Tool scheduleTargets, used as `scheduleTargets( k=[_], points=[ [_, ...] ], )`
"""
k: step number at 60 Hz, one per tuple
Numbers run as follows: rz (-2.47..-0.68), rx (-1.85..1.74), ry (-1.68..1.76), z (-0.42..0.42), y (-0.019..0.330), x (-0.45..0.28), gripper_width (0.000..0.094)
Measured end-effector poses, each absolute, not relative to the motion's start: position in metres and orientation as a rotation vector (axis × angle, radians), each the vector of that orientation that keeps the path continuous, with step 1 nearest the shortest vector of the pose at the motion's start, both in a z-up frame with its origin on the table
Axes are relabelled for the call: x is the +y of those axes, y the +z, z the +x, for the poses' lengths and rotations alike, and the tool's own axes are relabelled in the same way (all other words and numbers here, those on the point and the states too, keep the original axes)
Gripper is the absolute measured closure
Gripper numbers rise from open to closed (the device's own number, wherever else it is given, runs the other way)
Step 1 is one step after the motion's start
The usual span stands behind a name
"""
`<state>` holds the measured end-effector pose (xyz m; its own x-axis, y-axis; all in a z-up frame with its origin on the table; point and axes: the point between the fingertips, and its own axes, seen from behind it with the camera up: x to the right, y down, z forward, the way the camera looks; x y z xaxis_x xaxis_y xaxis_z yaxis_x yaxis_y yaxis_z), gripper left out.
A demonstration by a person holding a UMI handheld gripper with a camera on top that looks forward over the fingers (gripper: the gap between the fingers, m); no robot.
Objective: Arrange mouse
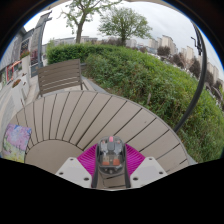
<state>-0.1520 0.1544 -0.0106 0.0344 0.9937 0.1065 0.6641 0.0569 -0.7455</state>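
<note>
The mouse (111, 156) is being held between the fingers (111, 172), with the magenta pads (91, 160) being pressed against its two sides, so the fingers are being kept closed on it. Its long axis is being lined up with the fingers, nose pointing forward and away over the tabletop (90, 120). It cannot be told whether the mouse is being carried just above the slats or is being rested on them. The tabletop is round and slatted, wooden, and is being viewed from its near rim; the slats are running away from the fingers. Near the rim, well off to one side of the fingers, a colourful printed sheet (16, 140) is lying flat. No container is being shown. Beyond the tabletop a slatted bench (62, 73) is standing, and to the other side a hedge (160, 80) is running along, with trees (125, 22) and buildings behind. By judgement, the mouse is being brought over for setting down.
</note>
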Motion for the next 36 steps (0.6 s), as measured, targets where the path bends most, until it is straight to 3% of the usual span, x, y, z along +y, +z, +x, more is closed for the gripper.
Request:
scheduleTargets(
  k=[13,18,24,36],
  points=[
    [-1.745,-1.606,0.862,-0.135,0.100,0.063,0.0573],
    [-1.721,-1.652,0.912,-0.125,0.117,-0.002,0.0573],
    [-1.721,-1.738,0.964,-0.110,0.103,-0.089,0.0574],
    [-1.708,-1.855,0.941,-0.085,0.030,-0.205,0.0570]
  ],
)
